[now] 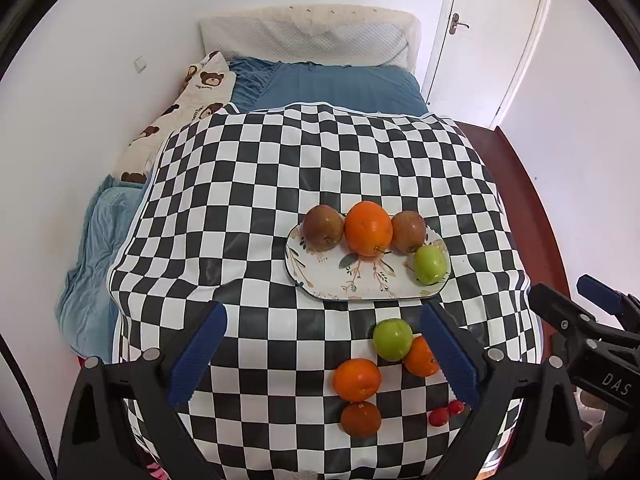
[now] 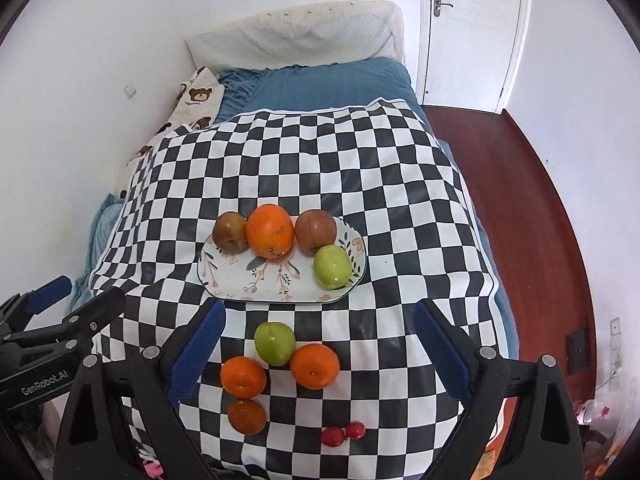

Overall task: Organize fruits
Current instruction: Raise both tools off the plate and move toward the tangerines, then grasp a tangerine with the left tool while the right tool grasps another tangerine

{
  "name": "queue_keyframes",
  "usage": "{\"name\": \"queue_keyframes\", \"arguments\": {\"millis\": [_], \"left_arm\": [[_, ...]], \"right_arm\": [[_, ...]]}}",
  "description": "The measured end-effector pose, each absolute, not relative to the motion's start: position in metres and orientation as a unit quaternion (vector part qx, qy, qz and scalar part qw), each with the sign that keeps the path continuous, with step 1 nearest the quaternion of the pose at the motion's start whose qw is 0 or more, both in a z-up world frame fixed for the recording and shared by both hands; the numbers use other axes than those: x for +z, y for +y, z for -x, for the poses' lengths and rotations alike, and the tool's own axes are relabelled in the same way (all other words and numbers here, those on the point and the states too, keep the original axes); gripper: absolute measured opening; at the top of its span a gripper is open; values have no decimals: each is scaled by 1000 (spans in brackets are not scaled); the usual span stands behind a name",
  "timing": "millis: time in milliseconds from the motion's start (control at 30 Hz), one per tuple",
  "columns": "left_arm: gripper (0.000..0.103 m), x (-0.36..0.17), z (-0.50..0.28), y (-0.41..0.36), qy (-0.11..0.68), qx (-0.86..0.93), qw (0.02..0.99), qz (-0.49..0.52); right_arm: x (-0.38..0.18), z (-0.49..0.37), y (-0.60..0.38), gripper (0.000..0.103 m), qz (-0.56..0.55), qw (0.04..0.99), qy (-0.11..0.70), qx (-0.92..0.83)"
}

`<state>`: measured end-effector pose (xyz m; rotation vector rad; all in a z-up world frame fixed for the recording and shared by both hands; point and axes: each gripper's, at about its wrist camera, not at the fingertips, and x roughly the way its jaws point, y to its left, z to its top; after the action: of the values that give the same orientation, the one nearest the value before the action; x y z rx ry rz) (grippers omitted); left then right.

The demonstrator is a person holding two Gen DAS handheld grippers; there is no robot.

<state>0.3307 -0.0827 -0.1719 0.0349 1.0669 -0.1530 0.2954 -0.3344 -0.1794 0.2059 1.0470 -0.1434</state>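
A floral oval plate (image 1: pixel 352 284) (image 2: pixel 240 280) on the checkered cloth holds two brownish-red apples (image 1: pixel 323 227) (image 2: pixel 230 232), a big orange (image 1: pixel 368 228) (image 2: pixel 269 230) and a green apple (image 1: pixel 430 265) (image 2: pixel 332 267). Nearer me, loose on the cloth, lie a green apple (image 1: pixel 393 339) (image 2: pixel 275 343), two oranges (image 1: pixel 357 379) (image 2: pixel 315 365), a darker orange (image 1: pixel 361 419) (image 2: pixel 247 416) and two small red fruits (image 1: pixel 446 413) (image 2: pixel 343 433). My left gripper (image 1: pixel 322 344) is open above the loose fruits. My right gripper (image 2: pixel 320 346) is open too, holding nothing.
The checkered cloth (image 1: pixel 280 168) covers a table in front of a bed with a blue sheet (image 1: pixel 340 84) and a bear-print pillow (image 1: pixel 192 96). A white door (image 2: pixel 472 20) and red-brown floor (image 2: pixel 520 200) lie to the right.
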Motion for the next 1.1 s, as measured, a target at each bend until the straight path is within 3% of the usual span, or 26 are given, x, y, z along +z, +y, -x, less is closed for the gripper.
{"name": "queue_keyframes", "arguments": {"millis": [333, 667, 767, 933, 1000, 1033, 1100], "left_arm": [[99, -201, -332, -82, 543, -67, 837, -2], [101, -315, -349, -96, 665, -76, 743, -5], [101, -348, -348, -106, 695, -89, 714, -4], [101, -387, -348, -130, 725, -113, 679, -25], [83, -397, -347, -138, 725, -120, 677, -37], [67, -400, -347, -138, 724, -118, 678, -40], [62, -398, -346, -131, 722, -116, 682, -16]], "right_arm": [[-190, -296, -341, 97, -123, 852, 506, -61], [-298, -312, -359, 96, -210, 784, 584, -17], [-325, -310, -364, 80, -224, 767, 601, -18], [-353, -310, -372, 80, -256, 745, 616, -19], [-363, -314, -374, 80, -258, 739, 622, -22], [-366, -315, -375, 80, -262, 735, 625, -20], [-372, -318, -377, 80, -268, 728, 631, -21]]}}
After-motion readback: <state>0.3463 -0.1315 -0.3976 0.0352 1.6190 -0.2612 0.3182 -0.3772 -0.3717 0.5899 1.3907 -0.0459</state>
